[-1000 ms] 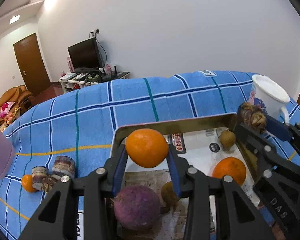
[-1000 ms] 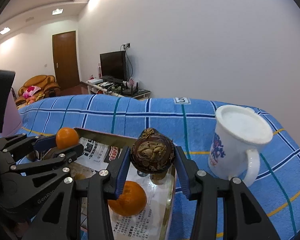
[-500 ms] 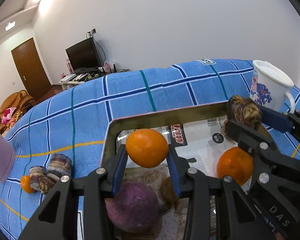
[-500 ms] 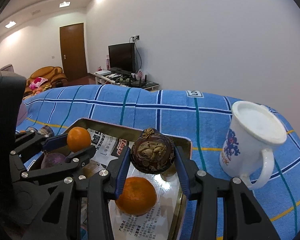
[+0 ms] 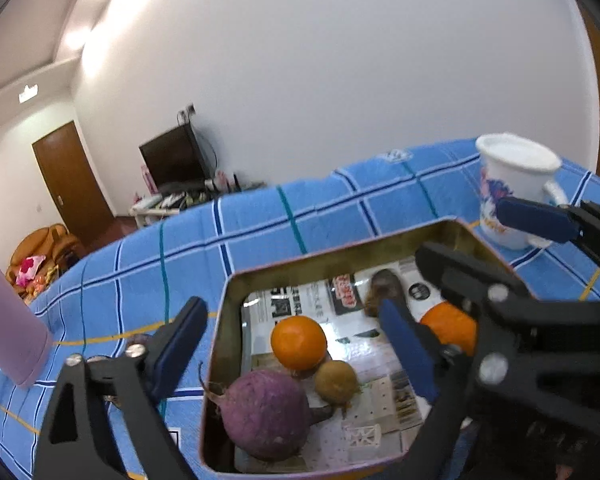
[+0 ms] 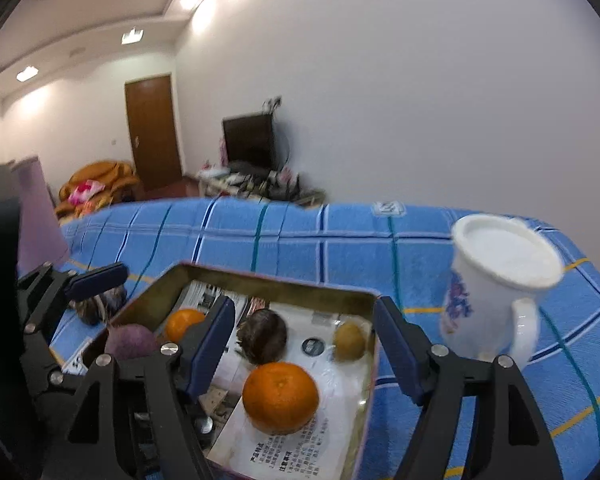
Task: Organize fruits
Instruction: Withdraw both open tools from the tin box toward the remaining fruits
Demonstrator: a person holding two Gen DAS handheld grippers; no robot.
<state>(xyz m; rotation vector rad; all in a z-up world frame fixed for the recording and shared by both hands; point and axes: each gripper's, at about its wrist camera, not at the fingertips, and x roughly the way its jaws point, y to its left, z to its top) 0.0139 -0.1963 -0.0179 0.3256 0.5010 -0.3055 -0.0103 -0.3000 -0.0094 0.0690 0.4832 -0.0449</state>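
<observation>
A paper-lined metal tin sits on the blue checked cloth. In it lie an orange, a purple round root, a small brown kiwi-like fruit, a dark brown scaly fruit, a second orange and another small brown fruit. My left gripper is open above the tin's left side. My right gripper is open above the tin's right part, empty.
A white mug stands right of the tin. A pink cylinder stands at the left. More brown scaly fruits lie on the cloth left of the tin.
Both grippers have opened. The orange dropped from the left gripper into the tin, and the brown scaly fruit dropped from the right gripper into the tin. Both grippers have lifted slightly.
</observation>
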